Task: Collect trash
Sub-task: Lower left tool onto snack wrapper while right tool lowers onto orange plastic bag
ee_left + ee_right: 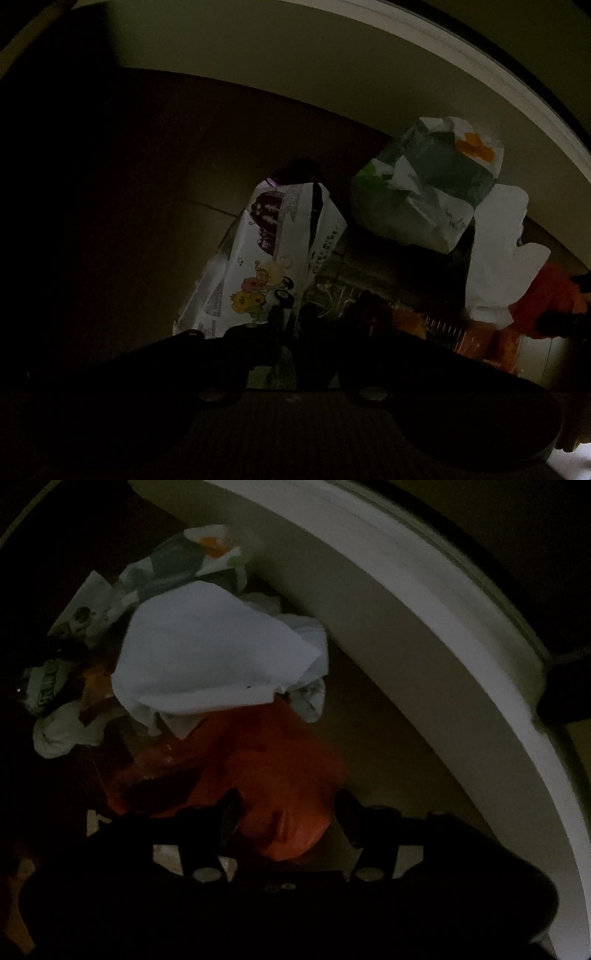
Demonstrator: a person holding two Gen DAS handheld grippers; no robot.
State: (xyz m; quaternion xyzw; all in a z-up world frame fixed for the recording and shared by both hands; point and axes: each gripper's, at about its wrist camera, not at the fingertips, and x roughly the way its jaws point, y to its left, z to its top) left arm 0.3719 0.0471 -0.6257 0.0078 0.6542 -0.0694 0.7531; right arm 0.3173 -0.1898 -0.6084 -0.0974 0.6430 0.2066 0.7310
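1. Lighting is very dim in both wrist views; fine detail is lost.
2. The trash lies in a pile on the floor, beside a curved white rim (424, 635).
3. Left gripper (291, 325): points down, jaws drawn nearly together. A clear wrapper (332, 291) lies at the tips; whether the jaws pinch it cannot be told.
4. A printed carton (273, 251) with cartoon figures lies just left of the left gripper's tips.
5. A crumpled green-and-white wrapper (428, 181) with an orange patch sits beyond the carton, to its right.
6. White paper (210, 657) lies next to the green-and-white wrapper and overlaps an orange bag (273, 775).
7. Right gripper (286, 812): jaws apart, one on each side of the orange bag's near end. The pads do not visibly press on it.
8. The right gripper's orange body (550, 299) is seen at the left view's right edge.
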